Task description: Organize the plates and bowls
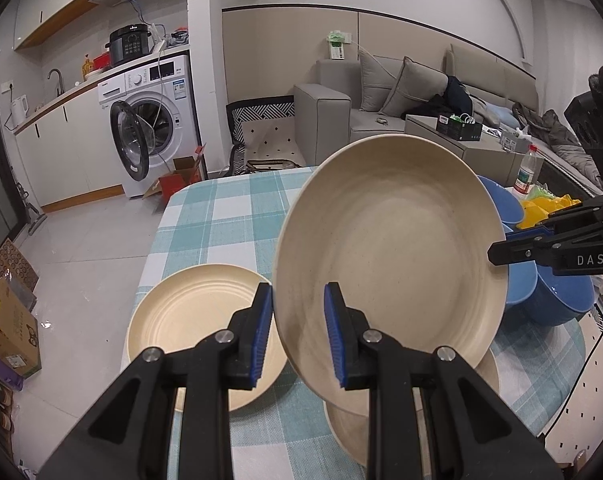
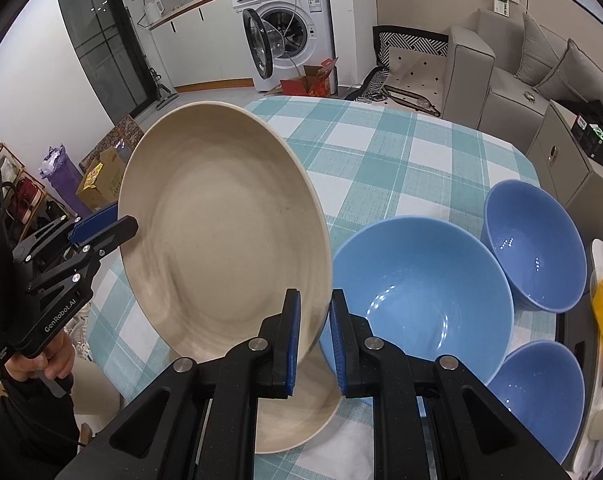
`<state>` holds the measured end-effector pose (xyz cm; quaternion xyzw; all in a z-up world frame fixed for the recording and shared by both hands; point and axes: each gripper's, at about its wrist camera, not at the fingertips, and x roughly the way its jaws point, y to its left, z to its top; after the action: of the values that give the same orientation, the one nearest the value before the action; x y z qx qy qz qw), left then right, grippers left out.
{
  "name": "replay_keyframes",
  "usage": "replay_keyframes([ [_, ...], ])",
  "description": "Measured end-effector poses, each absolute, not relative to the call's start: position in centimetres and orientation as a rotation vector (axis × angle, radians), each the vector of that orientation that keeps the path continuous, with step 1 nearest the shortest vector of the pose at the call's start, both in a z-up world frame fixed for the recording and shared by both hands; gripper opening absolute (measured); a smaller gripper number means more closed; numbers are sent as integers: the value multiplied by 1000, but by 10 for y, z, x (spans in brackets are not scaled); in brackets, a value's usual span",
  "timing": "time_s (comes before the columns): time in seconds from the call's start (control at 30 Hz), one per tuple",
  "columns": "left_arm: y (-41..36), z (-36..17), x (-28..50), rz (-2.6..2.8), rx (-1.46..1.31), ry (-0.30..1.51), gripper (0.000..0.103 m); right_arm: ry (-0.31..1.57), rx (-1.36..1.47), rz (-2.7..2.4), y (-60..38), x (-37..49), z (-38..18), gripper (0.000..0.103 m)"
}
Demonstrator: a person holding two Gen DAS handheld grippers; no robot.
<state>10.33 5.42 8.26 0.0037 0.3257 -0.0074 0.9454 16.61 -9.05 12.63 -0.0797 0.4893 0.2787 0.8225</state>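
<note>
Both grippers carry one beige plate [image 1: 389, 264] clear of the counter [image 1: 229, 216], tilted with its hollow facing the cameras. The left gripper [image 1: 297, 332] has its jaws narrow on the near rim, one pad on each face; the right gripper [image 2: 315, 342] has its jaws nearly closed on the opposite rim. Gripping two opposite edges probably keeps so wide and shallow a dish from swinging or slipping, which a single pinch on a thin rim might allow. Just left of the left jaws a second beige plate [image 1: 197, 320] lies flat on the checked cloth, and directly below the held one a third [image 2: 297, 420] shows partly, so the held plate seems meant for one of these as a stack. Right of the right jaws stand three blue bowls: a large bowl [image 2: 421, 300] just beside the pads, a far bowl [image 2: 533, 244] and a near bowl [image 2: 541, 392], grouped apart from the plates. The next move, I judge, calls for levelling the plate and lowering both ends evenly.
</note>
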Motion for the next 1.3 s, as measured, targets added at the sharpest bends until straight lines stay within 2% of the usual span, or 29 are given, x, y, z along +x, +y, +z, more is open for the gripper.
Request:
replay_keyframes([
  [1.3, 44, 39, 85, -45, 1, 764, 24, 1060, -223, 618, -98, 127, 86, 15],
])
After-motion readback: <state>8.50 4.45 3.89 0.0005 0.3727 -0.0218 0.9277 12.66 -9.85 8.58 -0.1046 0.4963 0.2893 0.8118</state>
